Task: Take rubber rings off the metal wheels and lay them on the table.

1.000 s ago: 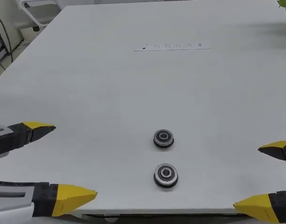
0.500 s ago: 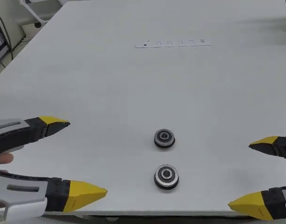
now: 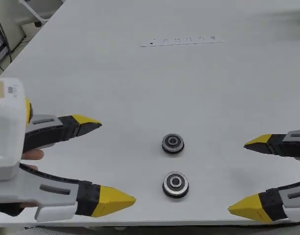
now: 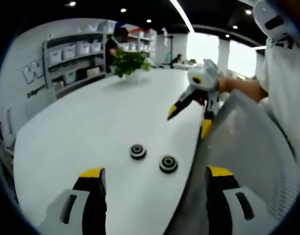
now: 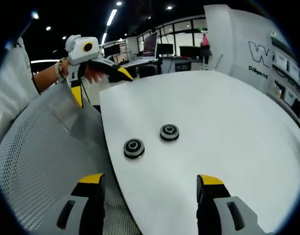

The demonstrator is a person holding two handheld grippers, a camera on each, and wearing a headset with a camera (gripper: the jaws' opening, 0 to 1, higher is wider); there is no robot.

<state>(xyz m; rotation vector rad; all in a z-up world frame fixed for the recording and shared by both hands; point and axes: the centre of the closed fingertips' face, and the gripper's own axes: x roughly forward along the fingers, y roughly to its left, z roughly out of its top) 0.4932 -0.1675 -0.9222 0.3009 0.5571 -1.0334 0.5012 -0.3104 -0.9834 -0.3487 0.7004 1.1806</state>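
The white surface [image 3: 140, 88] holds the nearer wheel [image 3: 175, 184] by its front edge and the second wheel [image 3: 173, 143] just beyond it. The left hand-held gripper [image 3: 115, 162] and right hand-held gripper [image 3: 237, 177] flank the nearer wheel, both spread and empty. A glancing pinch could push it off the edge.

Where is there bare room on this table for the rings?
Bare: the white table between the two black-and-silver metal wheels and the far printed strip. Crowded: near edge, wheels flanked by yellow-tipped left gripper and right gripper.
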